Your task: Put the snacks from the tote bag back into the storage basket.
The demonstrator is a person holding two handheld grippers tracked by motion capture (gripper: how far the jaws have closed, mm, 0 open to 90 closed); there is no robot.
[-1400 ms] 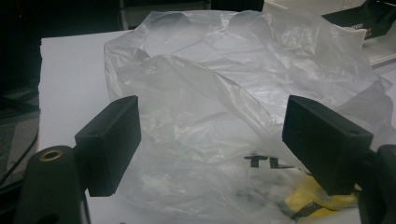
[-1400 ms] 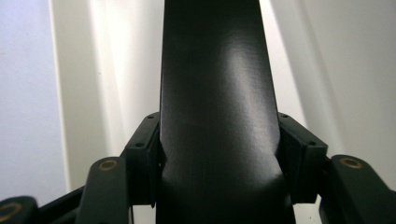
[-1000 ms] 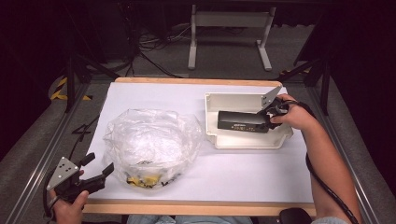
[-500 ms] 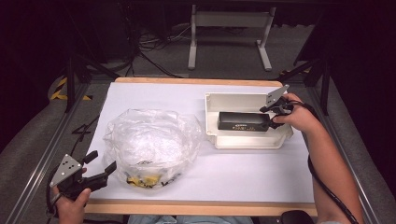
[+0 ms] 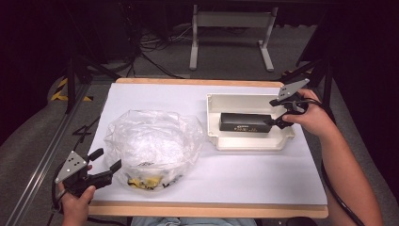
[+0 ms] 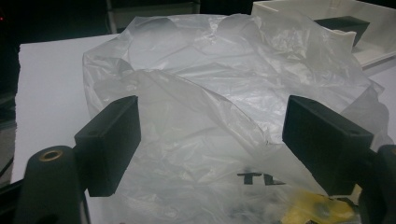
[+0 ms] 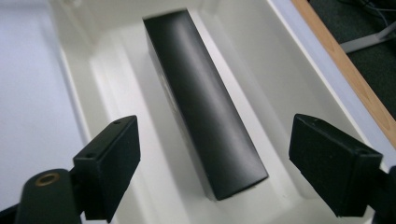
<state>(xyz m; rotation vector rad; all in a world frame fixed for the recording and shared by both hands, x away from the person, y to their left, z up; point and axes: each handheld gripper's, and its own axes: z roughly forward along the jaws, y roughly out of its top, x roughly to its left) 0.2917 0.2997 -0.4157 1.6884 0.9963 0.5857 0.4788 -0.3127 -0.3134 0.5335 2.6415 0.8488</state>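
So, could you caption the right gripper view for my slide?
Open right gripper poised over a black box in a white tray.

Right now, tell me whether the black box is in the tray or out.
In. The black box lies flat inside the white tray, walls around it.

I am seeing a white sheet point(image 5: 263, 174) lying over the wooden table point(image 5: 207, 209), whose bare edge is showing along the near and far sides. Beyond it, a pale metal stand point(image 5: 230, 21) is sitting on the grey floor point(image 5: 226, 61), with dark cables point(image 5: 155, 47) trailing beside it. Yellow-and-black striped tape point(image 5: 63, 89) is lying at the far left.
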